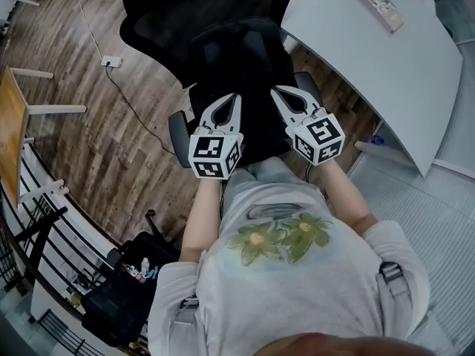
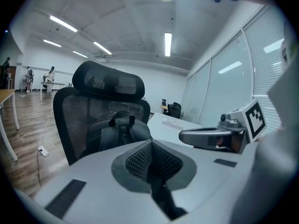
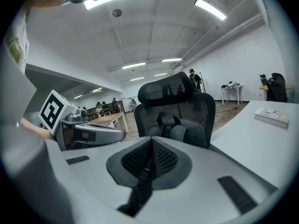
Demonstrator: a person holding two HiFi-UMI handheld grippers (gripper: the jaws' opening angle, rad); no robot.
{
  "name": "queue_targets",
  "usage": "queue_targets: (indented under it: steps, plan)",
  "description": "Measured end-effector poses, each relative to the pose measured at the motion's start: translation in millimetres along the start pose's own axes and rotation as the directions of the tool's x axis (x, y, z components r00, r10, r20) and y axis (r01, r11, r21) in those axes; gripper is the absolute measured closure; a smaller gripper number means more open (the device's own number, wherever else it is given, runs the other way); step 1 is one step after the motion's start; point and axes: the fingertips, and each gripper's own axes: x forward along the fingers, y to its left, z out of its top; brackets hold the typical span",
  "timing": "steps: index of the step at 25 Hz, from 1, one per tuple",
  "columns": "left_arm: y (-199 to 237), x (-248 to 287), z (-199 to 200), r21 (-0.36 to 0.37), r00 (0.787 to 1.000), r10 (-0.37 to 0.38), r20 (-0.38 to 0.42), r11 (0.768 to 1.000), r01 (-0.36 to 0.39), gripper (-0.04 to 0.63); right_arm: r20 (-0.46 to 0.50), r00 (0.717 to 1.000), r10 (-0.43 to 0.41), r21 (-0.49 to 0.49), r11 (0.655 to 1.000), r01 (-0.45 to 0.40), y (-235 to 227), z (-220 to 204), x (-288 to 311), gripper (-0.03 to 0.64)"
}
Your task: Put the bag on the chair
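Observation:
A black backpack (image 1: 245, 58) sits on the seat of a black mesh office chair (image 1: 200, 6), leaning against its backrest. My left gripper (image 1: 236, 98) and right gripper (image 1: 276, 90) hover side by side just in front of the bag, both shut with nothing between the jaws. In the left gripper view the bag (image 2: 119, 132) stands upright beyond the shut jaws (image 2: 150, 146), under the chair's headrest (image 2: 110, 80), and the right gripper (image 2: 205, 136) shows at the right. The right gripper view has the bag (image 3: 175, 127) straight ahead of its shut jaws (image 3: 150, 146).
A white curved table (image 1: 386, 58) stands right of the chair with a flat box (image 1: 377, 2) on it. The chair's armrest (image 1: 178, 136) juts out at the left. A power strip (image 1: 111, 61) lies on the wooden floor. A black case (image 1: 119, 295) sits at the lower left.

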Motion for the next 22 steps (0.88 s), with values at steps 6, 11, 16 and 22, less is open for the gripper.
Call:
queue_targets:
  steps: [6,11,16,22]
  plan:
    - [-8,-7,-15,-0.007,0.999,0.011,-0.042,1.000,-0.012,0.578,-0.027,1.000,0.000,-0.003,1.000,0.000,4,-7,-11,0.607]
    - [-12,-17,-21,0.012,0.999,0.012,-0.046,1.000,-0.012,0.578,-0.044,0.999,-0.011,-0.007,1.000,0.011,7,-13,-18,0.607]
    - [-18,-28,-23,0.043,0.999,0.009,-0.047,0.999,-0.007,0.578,-0.050,0.999,-0.015,-0.007,1.000,0.015,16,-18,-26,0.607]
    - [-25,-41,-29,0.067,0.999,-0.006,-0.051,0.998,0.009,0.578,-0.056,0.998,-0.012,-0.010,1.000,0.012,29,-24,-31,0.607]
